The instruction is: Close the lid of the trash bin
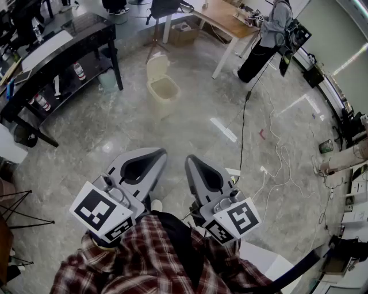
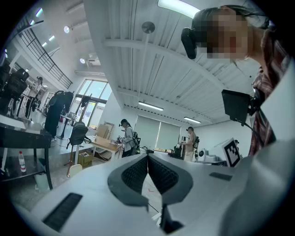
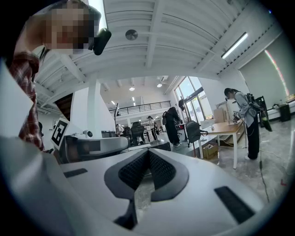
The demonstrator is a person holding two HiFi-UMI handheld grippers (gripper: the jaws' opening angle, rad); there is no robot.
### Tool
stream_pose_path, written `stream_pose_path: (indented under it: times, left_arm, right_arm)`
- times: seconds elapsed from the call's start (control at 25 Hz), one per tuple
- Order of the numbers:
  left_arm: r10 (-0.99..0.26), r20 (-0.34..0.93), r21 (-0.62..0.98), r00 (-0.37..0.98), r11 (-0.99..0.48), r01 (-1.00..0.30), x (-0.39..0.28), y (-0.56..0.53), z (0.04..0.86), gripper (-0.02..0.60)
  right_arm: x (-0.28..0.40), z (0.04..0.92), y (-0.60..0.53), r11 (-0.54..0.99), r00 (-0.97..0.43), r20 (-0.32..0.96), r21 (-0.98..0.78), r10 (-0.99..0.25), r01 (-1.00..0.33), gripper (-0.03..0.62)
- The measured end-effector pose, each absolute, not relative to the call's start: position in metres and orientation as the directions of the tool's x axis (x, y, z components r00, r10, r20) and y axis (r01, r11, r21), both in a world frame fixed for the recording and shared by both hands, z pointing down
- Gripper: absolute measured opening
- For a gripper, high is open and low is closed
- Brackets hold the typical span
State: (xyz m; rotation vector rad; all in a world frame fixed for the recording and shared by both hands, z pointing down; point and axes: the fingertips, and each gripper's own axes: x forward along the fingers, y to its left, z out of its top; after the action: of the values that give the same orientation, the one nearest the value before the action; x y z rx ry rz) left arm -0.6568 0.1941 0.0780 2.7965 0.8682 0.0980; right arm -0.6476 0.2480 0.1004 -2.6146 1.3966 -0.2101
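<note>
**A:** Where are the tools right now?

**B:** Held close in front of the person's plaid shirt. The left gripper (image 1: 157,153) and right gripper (image 1: 190,159) both point forward over the floor (image 1: 195,115). Each has its fingers (image 1: 156,172) pressed together at the tips with nothing between them, and both gripper views show the same.

**A:** So what's the step, and how should it be done?

**B:** I'd call it the approach, since neither gripper is near the bin yet. Walk in, then use one gripper's closed fingers as a blunt pusher, with no grasp needed. Set them behind the raised lid's top edge and sweep forward and down along the hinge's arc. A straight shove could slide or tip what looks like a light bin on that smooth floor. The other gripper could steady the body.

**A:** And the bin itself?

**B:** The cream trash bin (image 1: 165,95) stands on the floor well ahead of both sets of fingertips, closer to the left gripper's line. Its lid (image 1: 157,65) stands up at the far side, leaving the mouth open. The black worktop (image 1: 69,34) is off to its left, and a wooden worktop (image 1: 227,17) lies beyond.
</note>
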Motion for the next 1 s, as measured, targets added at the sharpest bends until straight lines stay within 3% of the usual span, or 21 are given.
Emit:
stream_pose_path:
  times: [1.0]
  left_arm:
    - [0.615, 0.029, 0.229, 0.788, -0.771, 0.594, -0.427, 0.025, 0.098, 0.012]
  right_arm:
    - [-0.421, 0.118, 0.089, -0.607, 0.607, 0.082, -0.230, -0.791, -0.760, 0.014]
